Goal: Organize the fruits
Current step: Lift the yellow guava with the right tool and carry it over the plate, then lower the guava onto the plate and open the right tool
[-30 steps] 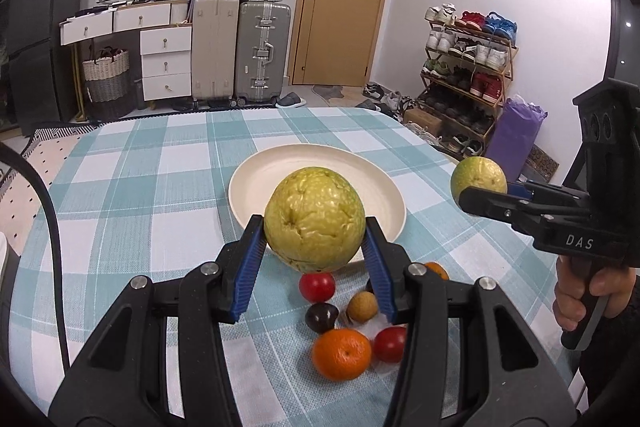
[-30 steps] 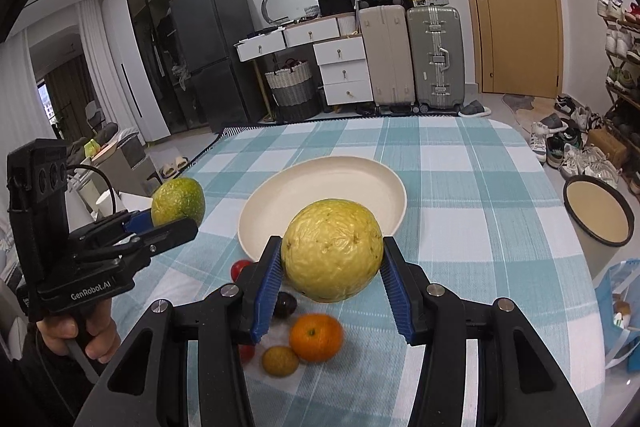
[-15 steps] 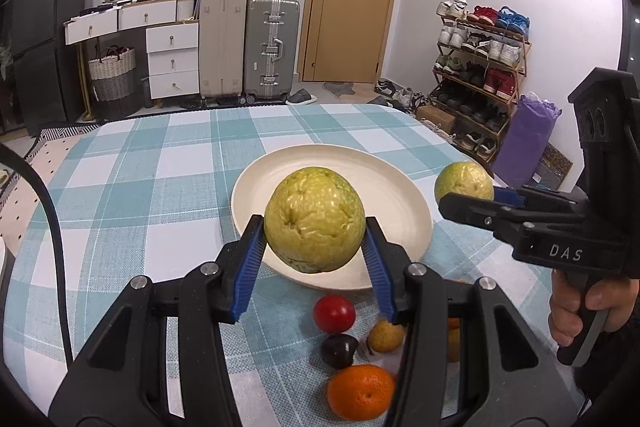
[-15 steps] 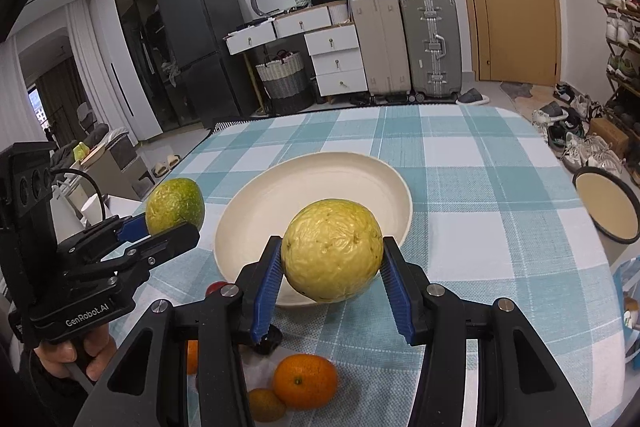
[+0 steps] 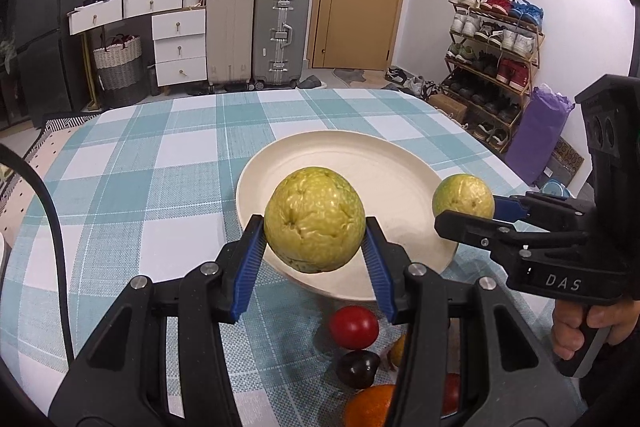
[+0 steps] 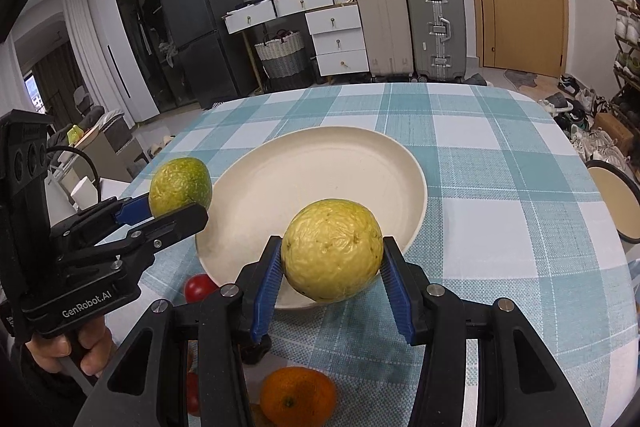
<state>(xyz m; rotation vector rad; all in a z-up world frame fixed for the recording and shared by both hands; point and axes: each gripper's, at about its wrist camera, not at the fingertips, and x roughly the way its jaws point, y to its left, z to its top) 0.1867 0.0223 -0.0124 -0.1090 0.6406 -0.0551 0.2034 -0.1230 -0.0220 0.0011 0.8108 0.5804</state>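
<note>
My left gripper is shut on a wrinkled yellow-green fruit, held just above the near rim of a cream plate. My right gripper is shut on a similar yellow fruit over the plate's near right rim. Each wrist view shows the other gripper from the side: the right one with its fruit, the left one with its greener fruit. Nothing lies on the plate.
Small fruits lie on the checked cloth in front of the plate: a red tomato, a dark plum, an orange. A round stool stands beyond the table's right edge. A black cable hangs at the left.
Both grippers have moved forward and down toward the plate, each still holding its fruit. The small fruits have slid toward the bottom edge of both views.
</note>
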